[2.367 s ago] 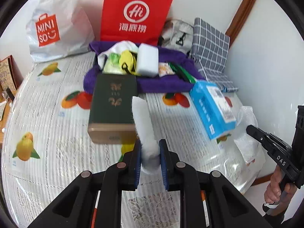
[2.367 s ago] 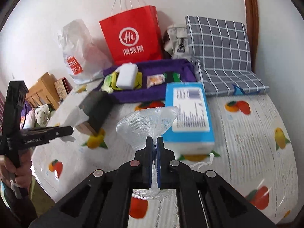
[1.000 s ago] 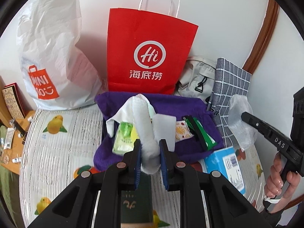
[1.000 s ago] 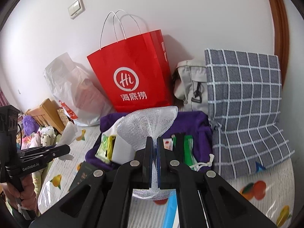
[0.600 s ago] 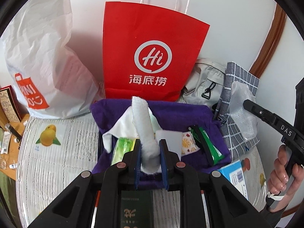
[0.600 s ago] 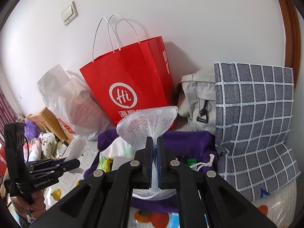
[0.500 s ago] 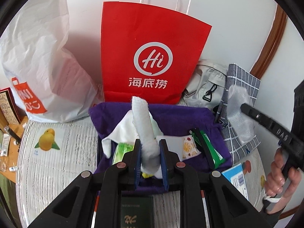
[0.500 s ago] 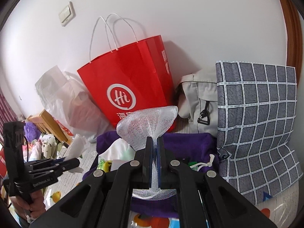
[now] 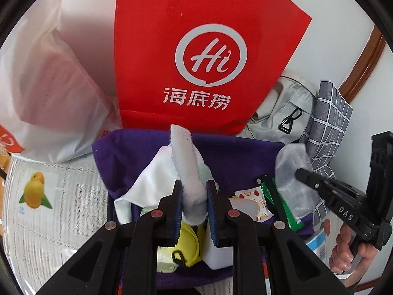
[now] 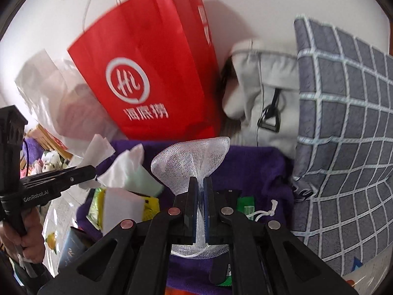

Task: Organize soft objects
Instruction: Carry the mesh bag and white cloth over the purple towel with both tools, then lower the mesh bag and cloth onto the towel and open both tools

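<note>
My left gripper [image 9: 194, 186] is shut on a white fluffy strip [image 9: 183, 152] that stands up between its pads, directly over the purple fabric bin [image 9: 233, 154]. My right gripper [image 10: 202, 182] is shut on a white mesh net [image 10: 194, 157], which fans out above the pads and hangs over the same purple bin [image 10: 258, 167]. In the left wrist view the right gripper [image 9: 302, 173] with the net [image 9: 289, 167] is at the bin's right end. In the right wrist view the left gripper [image 10: 91, 170] is at the bin's left end.
The bin holds a white cloth [image 9: 152, 174], a yellow item [image 9: 189, 243], snack packets [image 9: 250, 204] and a white block [image 10: 122, 209]. Behind it stand a red paper bag [image 9: 196, 61], a white plastic bag [image 9: 49, 86], a grey bag [image 9: 282, 120] and a checked pillow [image 10: 343, 135].
Both grippers have come forward and down toward the purple bin, which now fills the lower middle of both views. Each still holds its object.
</note>
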`<move>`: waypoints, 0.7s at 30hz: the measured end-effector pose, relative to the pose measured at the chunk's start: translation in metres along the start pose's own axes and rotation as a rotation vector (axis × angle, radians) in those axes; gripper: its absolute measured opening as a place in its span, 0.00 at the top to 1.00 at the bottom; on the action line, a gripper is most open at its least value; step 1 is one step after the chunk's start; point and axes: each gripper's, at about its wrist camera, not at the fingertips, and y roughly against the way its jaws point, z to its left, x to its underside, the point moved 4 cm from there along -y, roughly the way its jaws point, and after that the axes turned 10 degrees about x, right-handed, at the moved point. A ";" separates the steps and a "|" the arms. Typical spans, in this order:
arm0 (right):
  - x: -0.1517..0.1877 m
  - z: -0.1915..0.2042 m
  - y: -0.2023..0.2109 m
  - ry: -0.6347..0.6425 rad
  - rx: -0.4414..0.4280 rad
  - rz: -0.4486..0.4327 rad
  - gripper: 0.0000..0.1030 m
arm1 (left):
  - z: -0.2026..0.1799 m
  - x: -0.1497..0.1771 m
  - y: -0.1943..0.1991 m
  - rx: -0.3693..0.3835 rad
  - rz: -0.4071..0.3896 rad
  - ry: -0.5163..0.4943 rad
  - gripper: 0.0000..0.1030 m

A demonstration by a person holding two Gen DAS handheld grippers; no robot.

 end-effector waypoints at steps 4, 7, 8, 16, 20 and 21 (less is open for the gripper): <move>0.007 0.001 -0.017 -0.011 -0.026 0.049 0.93 | 0.005 0.000 -0.009 0.018 0.019 0.013 0.83; 0.012 0.004 -0.030 -0.015 -0.019 0.088 0.93 | 0.009 0.002 -0.016 0.022 0.041 0.027 0.83; 0.015 0.004 -0.033 -0.017 -0.024 0.098 0.93 | 0.010 0.003 -0.018 0.019 0.046 0.031 0.83; 0.020 0.012 -0.047 0.009 -0.019 0.140 0.92 | 0.010 0.005 -0.022 0.019 0.062 0.035 0.83; 0.020 0.019 -0.052 0.035 -0.026 0.155 0.80 | 0.010 0.004 -0.024 0.021 0.064 0.040 0.82; 0.021 0.019 -0.052 0.036 -0.025 0.157 0.66 | 0.010 0.004 -0.025 0.020 0.067 0.040 0.82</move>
